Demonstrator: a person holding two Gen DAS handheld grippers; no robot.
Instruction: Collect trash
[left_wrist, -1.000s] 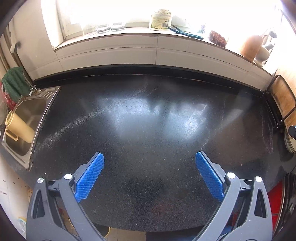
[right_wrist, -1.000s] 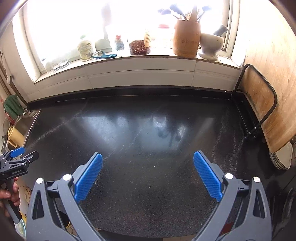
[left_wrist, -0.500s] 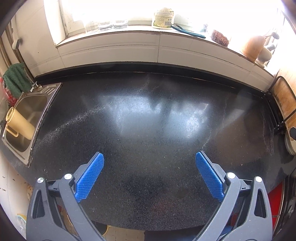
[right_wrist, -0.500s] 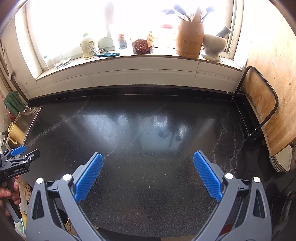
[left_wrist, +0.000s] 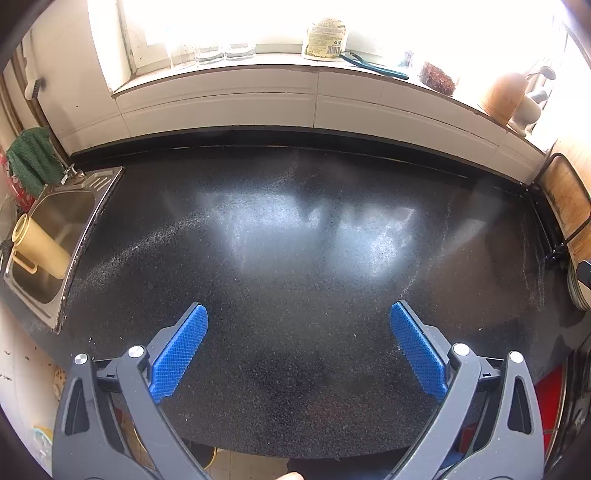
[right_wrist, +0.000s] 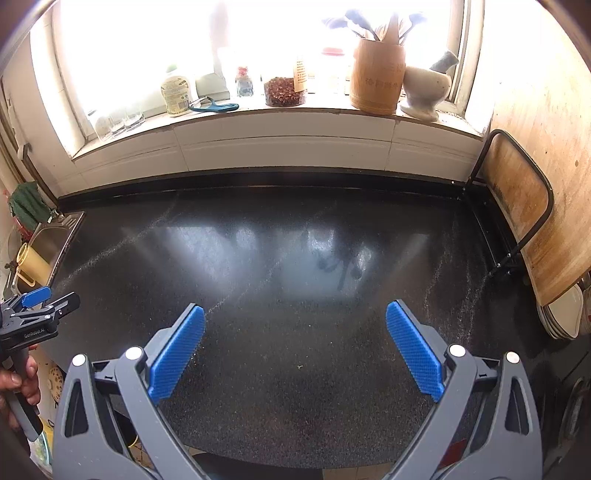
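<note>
**Both hand-held grippers wide open over a bare-looking black counter**

The left hand-held gripper (left_wrist: 299, 325) hangs above the counter (left_wrist: 295, 240) with its blue-padded fingers (left_wrist: 181, 350) spread wide apart, nothing between them and nothing touched. The right hand-held gripper (right_wrist: 295, 325) is the same: blue pads far apart, empty, clear of the surface. In the right wrist view the left hand-held gripper shows again at the far left edge, held by a hand (right_wrist: 22, 376) on its handle.

The counter is black speckled stone, glossy, with pale window glare across its middle and faint streaks of fine grit or dust running diagonally. One tiny pale speck (right_wrist: 299, 366) lies on the near part of the counter between the right gripper's fingers; what it is cannot be told. No other piece of trash can be made out on the counter.

At the left end a steel sink (left_wrist: 55, 236) is set into the counter, with a yellow jug (left_wrist: 40, 247) lying in it and a green cloth (left_wrist: 33, 158) behind. A white tiled sill runs along the back under a bright window, carrying a labelled bottle (right_wrist: 177, 92), a blue-handled peeler (right_wrist: 212, 106), a jar of red-brown contents (right_wrist: 284, 90), a wooden utensil holder (right_wrist: 376, 79) and a white mortar with pestle (right_wrist: 424, 90). At the right, a wooden board (right_wrist: 517, 192) leans in a black wire rack, with stacked plates (right_wrist: 561, 314) beside it.
</note>
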